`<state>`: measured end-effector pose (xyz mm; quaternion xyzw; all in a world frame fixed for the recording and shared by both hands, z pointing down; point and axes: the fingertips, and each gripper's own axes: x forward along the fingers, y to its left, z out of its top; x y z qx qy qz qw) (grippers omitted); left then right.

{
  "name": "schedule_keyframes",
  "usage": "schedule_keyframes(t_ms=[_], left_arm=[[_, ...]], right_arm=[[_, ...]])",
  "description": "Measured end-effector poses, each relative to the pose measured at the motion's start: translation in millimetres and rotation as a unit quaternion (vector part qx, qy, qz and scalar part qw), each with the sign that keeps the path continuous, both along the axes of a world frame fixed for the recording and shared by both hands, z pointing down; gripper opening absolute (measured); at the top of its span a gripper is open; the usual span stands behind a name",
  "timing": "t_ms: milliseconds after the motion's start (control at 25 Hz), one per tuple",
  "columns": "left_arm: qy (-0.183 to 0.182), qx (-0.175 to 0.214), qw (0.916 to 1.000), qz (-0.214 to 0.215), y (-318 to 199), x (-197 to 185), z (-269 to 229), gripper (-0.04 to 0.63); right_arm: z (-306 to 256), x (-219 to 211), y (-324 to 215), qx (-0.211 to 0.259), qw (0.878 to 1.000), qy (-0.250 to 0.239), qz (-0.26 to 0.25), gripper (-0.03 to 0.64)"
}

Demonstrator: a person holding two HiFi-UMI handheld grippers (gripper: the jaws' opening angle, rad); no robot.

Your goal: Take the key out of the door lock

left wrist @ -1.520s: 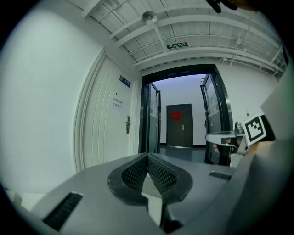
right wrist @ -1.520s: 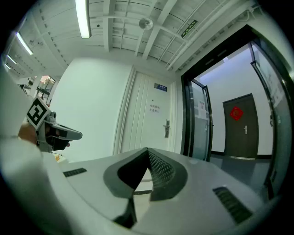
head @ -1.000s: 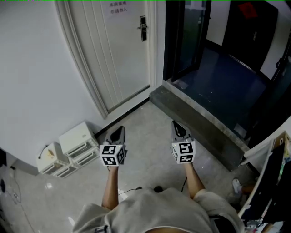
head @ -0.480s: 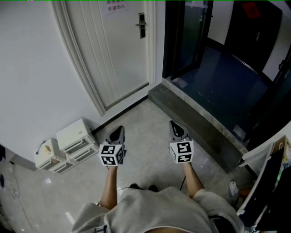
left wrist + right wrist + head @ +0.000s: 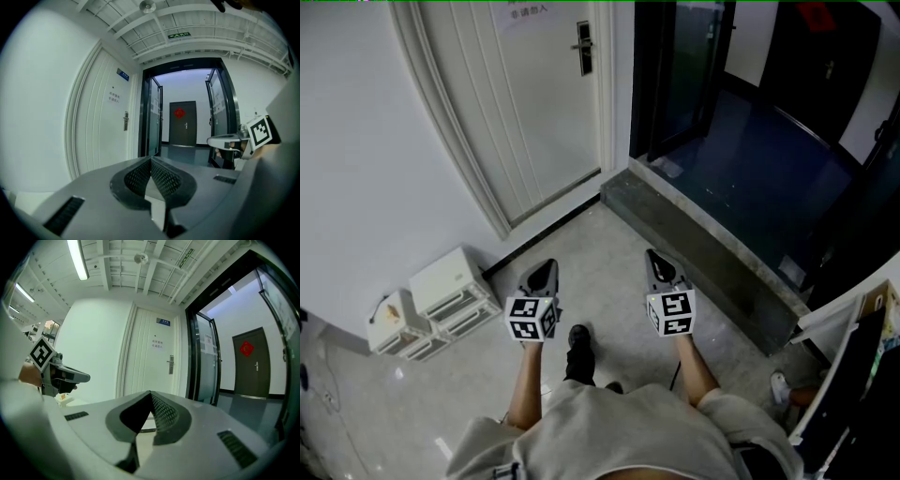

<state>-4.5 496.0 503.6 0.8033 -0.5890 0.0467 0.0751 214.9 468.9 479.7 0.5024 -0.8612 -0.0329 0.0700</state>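
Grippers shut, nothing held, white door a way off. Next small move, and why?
Probably step toward the white door and bring the right gripper to its door lock: the lock is far off, and the gripper's jaws are together on nothing. No key can be made out from here.

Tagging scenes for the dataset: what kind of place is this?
Likely an office or institutional building corridor: a white door with a room plate, a green exit sign on the ceiling, and glass doors to a further hallway.
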Motion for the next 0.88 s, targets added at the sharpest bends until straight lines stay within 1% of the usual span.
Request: schedule_keyframes(t_ms=[160,360,640,880], left_arm=[[-0.001,-0.004,1.0,0.001,-26,-7,8,0.018],[0.0,-0.003,1.0,0.003,-82,-27,15,0.018],[0.014,0.009,0.9998,0.012,-194,-62,10,0.018],[0.014,0.014,0.9995,0.026,-293,-95,-8,0.018]], right_arm=[[9,-7,-26,-0.002,1.0,0.0,0.002,0.023],[17,-25,-81,-0.001,1.0,-0.003,0.007,0.023],[7,-59,-185,0.009,1.0,0.01,0.015,0.023],[-12,-93,-276,0.016,0.999,0.016,0.029,0.023]])
